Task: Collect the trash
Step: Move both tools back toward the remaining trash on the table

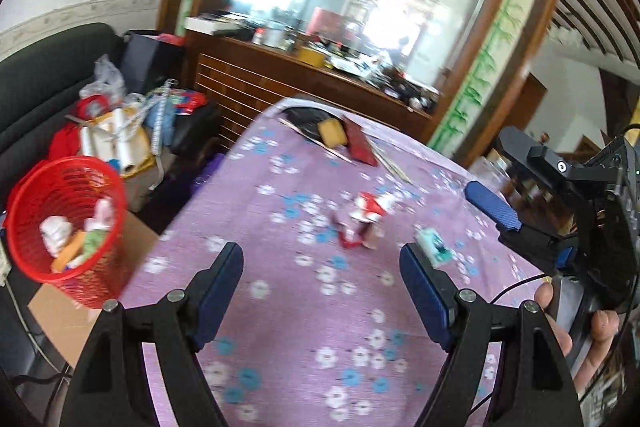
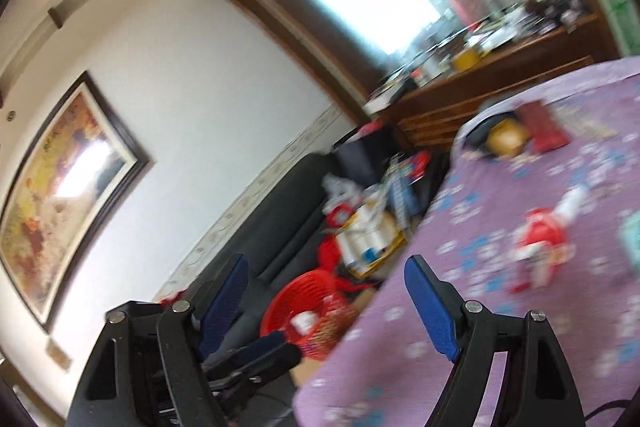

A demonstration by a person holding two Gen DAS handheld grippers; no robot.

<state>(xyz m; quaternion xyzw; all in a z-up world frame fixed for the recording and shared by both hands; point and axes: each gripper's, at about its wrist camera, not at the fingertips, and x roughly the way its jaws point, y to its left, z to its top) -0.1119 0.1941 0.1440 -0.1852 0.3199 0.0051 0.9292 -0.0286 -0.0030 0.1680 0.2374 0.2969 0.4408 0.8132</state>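
Observation:
A crumpled red and white wrapper (image 1: 366,219) lies mid-table on the purple flowered tablecloth (image 1: 304,307); it also shows in the right wrist view (image 2: 540,243). A small teal packet (image 1: 434,247) lies to its right. A red mesh bin (image 1: 64,227) with several pieces of trash stands left of the table, and shows in the right wrist view (image 2: 312,315). My left gripper (image 1: 322,267) is open and empty over the near table. My right gripper (image 2: 326,281) is open and empty at the table's left edge, above the bin; it also shows in the left wrist view (image 1: 496,207).
At the table's far end lie a yellow sponge (image 1: 331,133), a dark red pouch (image 1: 360,145) and thin sticks (image 1: 390,163). A black sofa (image 1: 44,75) piled with bags stands left. A wooden sideboard (image 1: 280,75) with a mirror stands behind. A cardboard box (image 1: 64,323) lies under the bin.

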